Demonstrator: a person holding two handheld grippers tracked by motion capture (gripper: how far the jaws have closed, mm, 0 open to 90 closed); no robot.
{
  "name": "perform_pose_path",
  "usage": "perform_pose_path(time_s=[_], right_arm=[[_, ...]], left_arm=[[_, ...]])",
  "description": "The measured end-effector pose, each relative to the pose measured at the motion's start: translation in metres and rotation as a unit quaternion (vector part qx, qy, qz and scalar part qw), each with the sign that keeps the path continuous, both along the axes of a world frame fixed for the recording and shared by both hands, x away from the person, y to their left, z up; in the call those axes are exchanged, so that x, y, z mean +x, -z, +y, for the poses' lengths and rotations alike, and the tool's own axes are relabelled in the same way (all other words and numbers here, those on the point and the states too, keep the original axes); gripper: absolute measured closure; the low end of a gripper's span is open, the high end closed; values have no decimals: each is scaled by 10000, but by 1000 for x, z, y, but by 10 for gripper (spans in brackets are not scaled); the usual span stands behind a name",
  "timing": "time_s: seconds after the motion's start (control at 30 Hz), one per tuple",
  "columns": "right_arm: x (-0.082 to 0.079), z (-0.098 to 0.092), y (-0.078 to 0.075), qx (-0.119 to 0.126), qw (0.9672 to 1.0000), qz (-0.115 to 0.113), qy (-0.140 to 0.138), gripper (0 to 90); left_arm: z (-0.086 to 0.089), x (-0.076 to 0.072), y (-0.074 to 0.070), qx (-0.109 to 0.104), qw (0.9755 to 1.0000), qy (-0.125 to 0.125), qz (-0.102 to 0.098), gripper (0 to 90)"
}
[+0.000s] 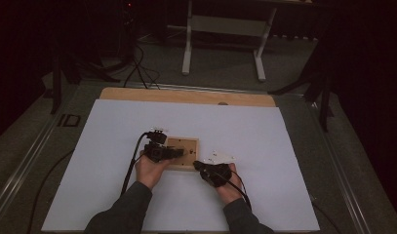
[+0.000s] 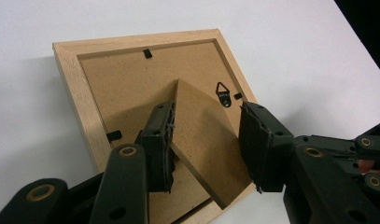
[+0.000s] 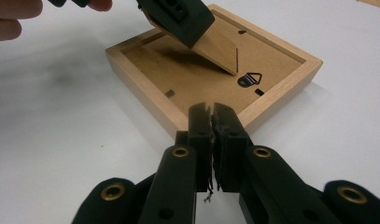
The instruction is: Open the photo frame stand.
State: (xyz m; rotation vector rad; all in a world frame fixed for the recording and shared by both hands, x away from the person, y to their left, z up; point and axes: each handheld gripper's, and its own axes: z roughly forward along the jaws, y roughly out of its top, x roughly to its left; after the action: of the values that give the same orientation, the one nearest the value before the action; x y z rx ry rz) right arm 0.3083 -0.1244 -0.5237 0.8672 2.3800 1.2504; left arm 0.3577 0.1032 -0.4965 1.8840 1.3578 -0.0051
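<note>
The left claw [image 2: 206,149] straddles the raised cardboard stand [image 2: 204,140] of a wooden picture frame [image 2: 85,102] lying face-down on the white bench [image 2: 290,56]; one pad touches the stand, the other stands apart.

The high view looked forward and down from above your side of the table [image 1: 113,204], taking in the whole white sheet from afar. The left gripper view sat close over the wooden frame [image 2: 73,88], looking along its own jaws at the frame's back. The right gripper view faced the same frame [image 3: 136,88] from low at its edge. All three views shared the frame [image 1: 186,167].
</note>
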Motion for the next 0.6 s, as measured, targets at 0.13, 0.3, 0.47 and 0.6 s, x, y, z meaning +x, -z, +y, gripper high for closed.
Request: perform_pose_path(time_s=[0.13,0.3,0.47,0.6], right_arm=[[0,0,0,-6,10000,1,-2,857],[-1,1,0,-6,10000,-3,-17,830],[-1,2,-1,-74,9999,-32,-67,755],[0,-1,-2,-74,10000,-2,-17,696]], left_arm=[[-1,-1,-1,67,10000,23,-19,572],[-2,-2,-2,123,9999,47,-70,573],[-3,-5,-4,211,9995,98,-219,573],[-5,-10,-6,329,9986,173,-383,574]])
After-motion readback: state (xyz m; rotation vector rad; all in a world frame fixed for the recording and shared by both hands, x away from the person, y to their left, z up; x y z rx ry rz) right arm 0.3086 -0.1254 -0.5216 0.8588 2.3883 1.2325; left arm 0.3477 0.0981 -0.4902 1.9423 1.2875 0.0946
